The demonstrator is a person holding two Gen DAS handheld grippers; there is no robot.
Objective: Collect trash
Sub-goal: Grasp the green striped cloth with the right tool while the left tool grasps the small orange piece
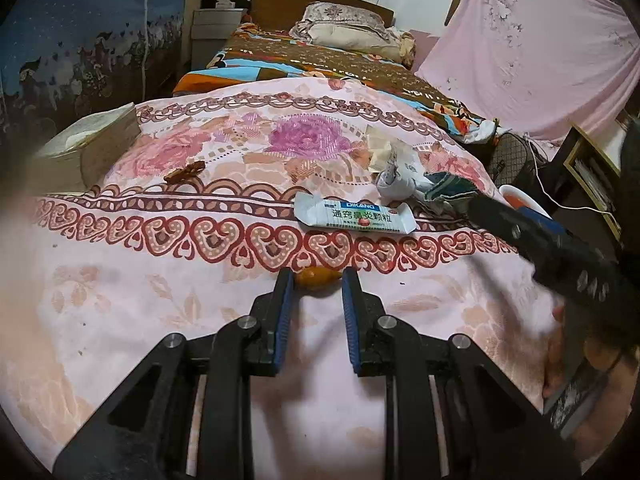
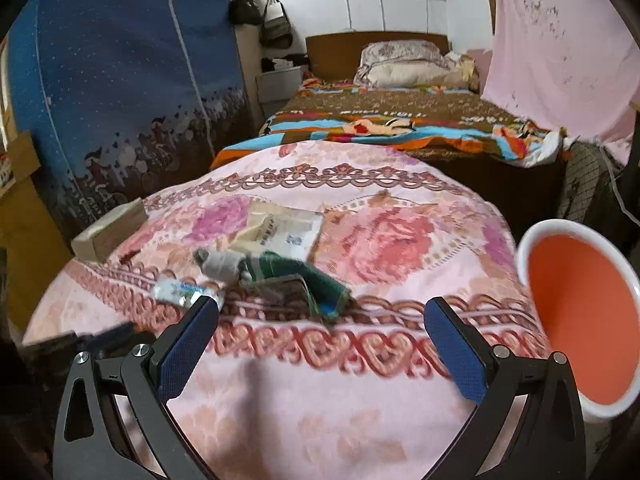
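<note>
Left wrist view: the left gripper (image 1: 318, 280) is clenched on a piece of orange peel (image 1: 316, 278) at the near edge of the floral cloth (image 1: 120, 312). Farther off lie a white sachet (image 1: 352, 216), crumpled paper (image 1: 394, 182) and a brown scrap (image 1: 185, 172). Right wrist view: the right gripper (image 2: 322, 316) is released, with nothing between its jaws, near a green wrapper (image 2: 316, 280); the orange bin (image 2: 580, 320) stands at right. Advice: lift the peel clear of the cloth, carry it over the bin's rim, then let go.

Left gripper (image 1: 318, 280): angled downward, jaws nearly closed, pinching something.
Right gripper (image 2: 322, 320): angled downward, jaws spread wide, empty.
</note>
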